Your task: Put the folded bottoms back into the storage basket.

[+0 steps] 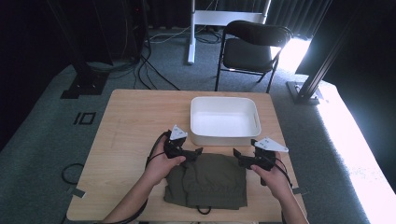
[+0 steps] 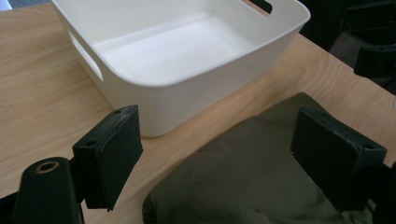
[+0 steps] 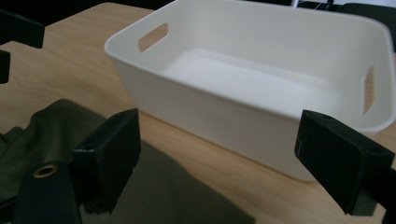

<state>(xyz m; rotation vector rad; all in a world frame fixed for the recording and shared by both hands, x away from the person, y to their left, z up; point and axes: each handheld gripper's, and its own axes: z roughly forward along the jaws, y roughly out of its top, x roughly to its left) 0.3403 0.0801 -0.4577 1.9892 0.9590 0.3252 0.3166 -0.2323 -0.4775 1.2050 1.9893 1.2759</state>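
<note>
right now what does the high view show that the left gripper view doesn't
High view alone: the black folding chair, the grey carpet, both hands, and the whole folded olive garment between the open left gripper and right gripper. Left gripper view alone: the bin's side handle slot close up. Both: the empty white bin on the wooden table.

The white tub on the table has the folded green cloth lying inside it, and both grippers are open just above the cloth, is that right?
Not quite. The white tub is empty. The folded green cloth lies on the table in front of the tub, as the high view shows. The rest holds: the left gripper and right gripper are open above the cloth.
</note>
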